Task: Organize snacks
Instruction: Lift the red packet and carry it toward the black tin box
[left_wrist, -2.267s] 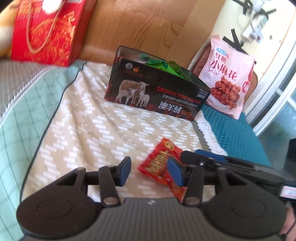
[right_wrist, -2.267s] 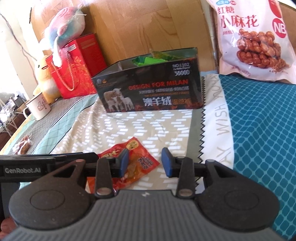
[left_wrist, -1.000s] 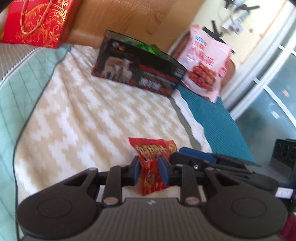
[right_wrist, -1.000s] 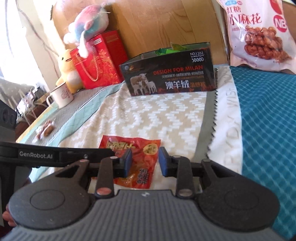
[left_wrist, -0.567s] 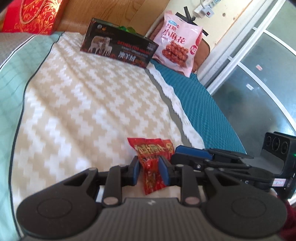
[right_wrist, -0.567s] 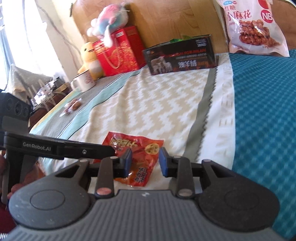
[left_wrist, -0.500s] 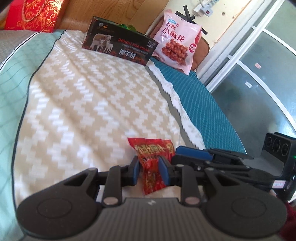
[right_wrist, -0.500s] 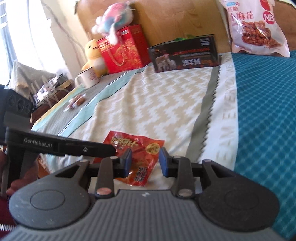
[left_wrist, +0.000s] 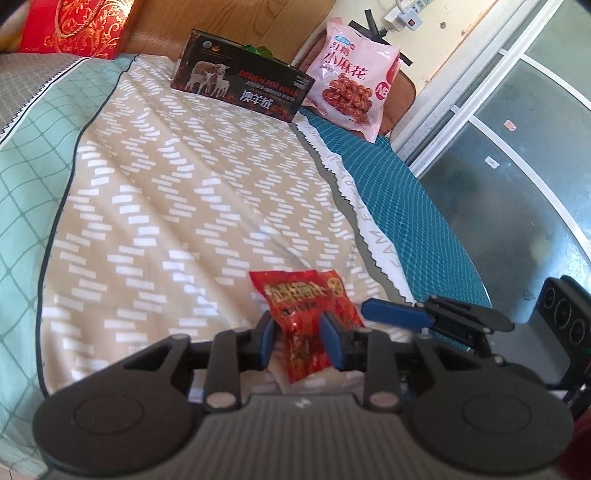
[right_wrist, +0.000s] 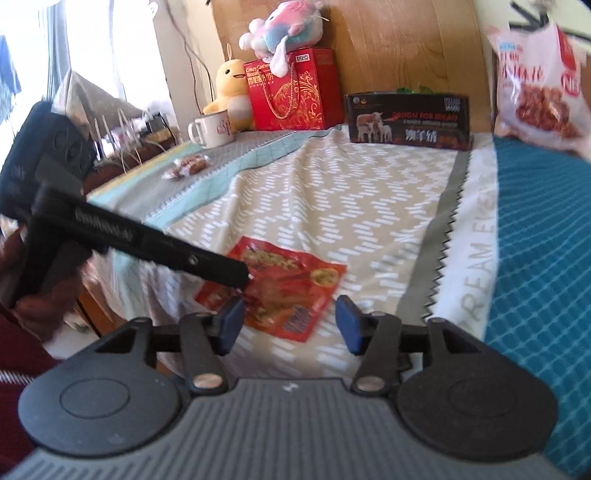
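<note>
Since the frame half a second before, the right gripper (right_wrist: 289, 324) had spread its jaws wide, where they had stood narrow about the red snack packet (left_wrist: 305, 314), and both rigs had been drawn back, so the black sheep-print box (left_wrist: 242, 91) sat farther off at about 12 o'clock. The left gripper (left_wrist: 298, 341) stayed clenched on the packet's lower end, its blue pads (left_wrist: 266, 340) pressing either side of the crinkled foil. That left the packet in one claw alone, which probably meant the handover was settled and the carry to the box could begin.

In the left wrist view the packet stood nearly upright, its long axis running from 6 to 12 o'clock with a slight lean, printed face toward the camera and the sealed top edge up. In the right wrist view the same packet (right_wrist: 275, 291) showed broadside, just beyond the open jaws, over the zigzag bedsheet (left_wrist: 177, 206). The pink twist-snack bag (left_wrist: 351, 90) leaned at 1 o'clock beside the box.
</note>
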